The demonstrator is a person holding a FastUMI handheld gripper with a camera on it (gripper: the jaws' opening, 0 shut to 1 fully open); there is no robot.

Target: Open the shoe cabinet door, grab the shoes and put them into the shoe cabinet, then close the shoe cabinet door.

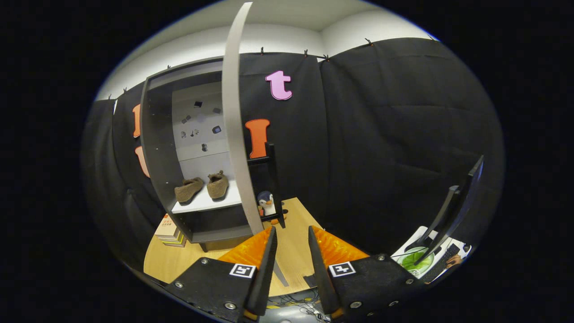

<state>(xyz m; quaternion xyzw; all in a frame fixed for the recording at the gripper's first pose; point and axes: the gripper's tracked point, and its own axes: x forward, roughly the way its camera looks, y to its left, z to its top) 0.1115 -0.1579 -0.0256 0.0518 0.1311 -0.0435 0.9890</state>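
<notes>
In the gripper view, the gripper [291, 237] is standing partly open and holding nothing, while the shoes [202, 187] are resting on the shelf inside the shoe cabinet [157, 170]. The door [233, 125] is standing open edge-on just ahead of the fingers; closing it probably calls for pressing its outer face, keeping clear of the penguin toy [267, 202] on the bench [296, 233].

Place: a staged recording booth, not a lived-in home.
Walls: black cloth [381, 148] clipped up along a line, with white room wall [287, 38] above it.
Furniture: a small shoe cabinet [154, 157] stands on a wooden counter [293, 233], its door [233, 134] open, shoes [202, 186] inside.
Beside the cabinet: stacked books [169, 231], a penguin toy [267, 204].
Far from the cabinet: a monitor [457, 206].
</notes>
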